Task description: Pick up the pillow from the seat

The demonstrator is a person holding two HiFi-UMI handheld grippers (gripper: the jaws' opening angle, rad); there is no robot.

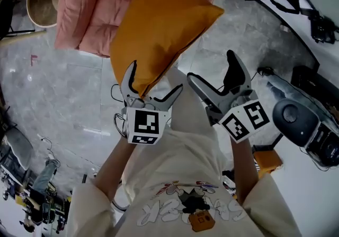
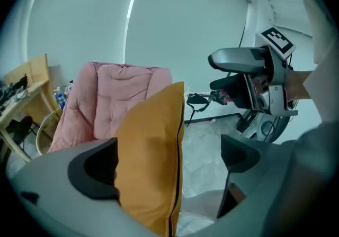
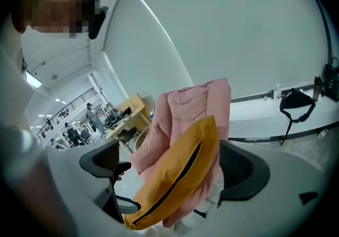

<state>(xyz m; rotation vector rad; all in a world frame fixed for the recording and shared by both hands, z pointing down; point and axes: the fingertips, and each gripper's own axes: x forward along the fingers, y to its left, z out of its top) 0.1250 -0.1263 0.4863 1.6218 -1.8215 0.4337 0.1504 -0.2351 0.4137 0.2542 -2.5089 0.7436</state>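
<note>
A person in a cream printed shirt [image 1: 180,188] stood nearest the camera, holding a two-jaw gripper in each hand. The left gripper [image 1: 155,80], with its marker cube [image 1: 144,125] turned upward, had its jaws spread wide. The lower corner of the mustard-yellow pillow [image 1: 159,29] sat between them. It lay close against the left jaw and well clear of the right one, so nothing was clamped. Just to the right, the right gripper [image 1: 210,66] was also wide open and empty, and the pillow lay to its left, outside its jaws. In the right gripper view the pillow showed tilted, with its dark zip seam running along the edge.

Beyond the jaws, the pillow rose away from the person and leaned against the front of the pink padded seat [image 1: 90,8]. Its upper part overlapped the quilted cushion. Whether the seat bore its weight could not be made out.

A grey stone-patterned floor [image 1: 63,93] spread beneath and to the left. On the far left, past the seat, the left gripper view showed a wooden desk [image 2: 26,98] against a pale wall.
</note>
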